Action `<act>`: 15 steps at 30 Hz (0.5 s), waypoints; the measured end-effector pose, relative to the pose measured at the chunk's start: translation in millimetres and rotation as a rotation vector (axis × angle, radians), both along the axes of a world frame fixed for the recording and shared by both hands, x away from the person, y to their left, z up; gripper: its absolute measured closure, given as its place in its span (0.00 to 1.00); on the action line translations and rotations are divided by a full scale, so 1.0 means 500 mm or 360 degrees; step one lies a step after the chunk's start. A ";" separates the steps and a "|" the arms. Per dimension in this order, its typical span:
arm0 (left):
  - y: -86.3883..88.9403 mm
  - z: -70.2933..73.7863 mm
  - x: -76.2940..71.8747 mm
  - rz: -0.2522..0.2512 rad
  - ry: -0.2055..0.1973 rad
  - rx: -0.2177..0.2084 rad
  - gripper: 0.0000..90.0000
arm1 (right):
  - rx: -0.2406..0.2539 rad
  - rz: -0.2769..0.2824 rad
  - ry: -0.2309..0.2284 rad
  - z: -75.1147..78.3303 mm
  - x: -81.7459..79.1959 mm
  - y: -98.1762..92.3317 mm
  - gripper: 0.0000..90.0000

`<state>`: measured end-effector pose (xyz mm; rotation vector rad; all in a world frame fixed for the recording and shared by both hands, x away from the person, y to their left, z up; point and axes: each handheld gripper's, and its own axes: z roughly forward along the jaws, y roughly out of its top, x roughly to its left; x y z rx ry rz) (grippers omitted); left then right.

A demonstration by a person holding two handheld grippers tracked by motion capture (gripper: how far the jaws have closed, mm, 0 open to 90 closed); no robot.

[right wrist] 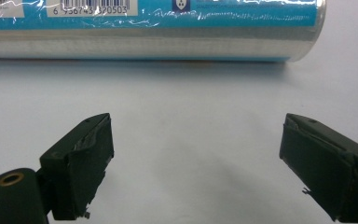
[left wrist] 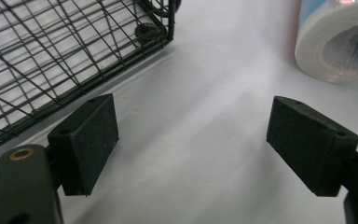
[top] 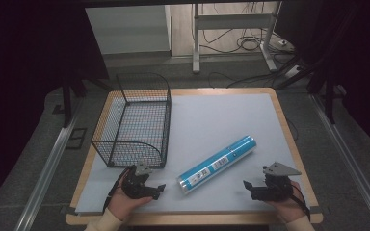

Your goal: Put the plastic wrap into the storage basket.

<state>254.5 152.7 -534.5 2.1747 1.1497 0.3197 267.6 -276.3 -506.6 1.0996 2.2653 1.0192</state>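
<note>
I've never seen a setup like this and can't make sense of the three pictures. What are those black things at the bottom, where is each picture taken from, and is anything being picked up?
There is no robot here: a person holds a hand-operated claw in each hand. The high view looks down on the table from above the person's side. In it you see the left claw and the right claw, each sitting in a hand at the near edge.

The other two pictures come from small cameras riding on the claws, looking along their two black jaws. Both pairs of jaws stand open with nothing between them, so nothing is held.

On the table lie a black wire basket, at the left, and a blue roll wrapped in clear film, lying slantwise between the claws. The left claw's camera shows one end of the roll and a basket corner; the right claw's camera shows the roll's side.
</note>
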 end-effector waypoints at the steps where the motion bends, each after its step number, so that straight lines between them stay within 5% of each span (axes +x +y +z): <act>1: 0.001 0.001 -0.001 -0.0001 -0.0007 0.0001 0.18 | -0.0002 0.0004 0.0000 0.000 0.000 0.001 0.11; 11: 0.004 0.009 0.000 -0.0004 -0.0002 -0.0020 0.18 | -0.0005 0.0028 0.0036 -0.007 0.003 -0.001 0.12; 14: 0.003 0.013 -0.002 -0.0010 0.0003 -0.0042 0.18 | -0.0003 0.0034 0.0036 -0.006 0.003 -0.001 0.13; 15: 0.003 0.020 -0.002 -0.0033 0.0041 -0.0095 0.18 | -0.0004 0.0036 0.0035 -0.006 0.003 -0.001 0.13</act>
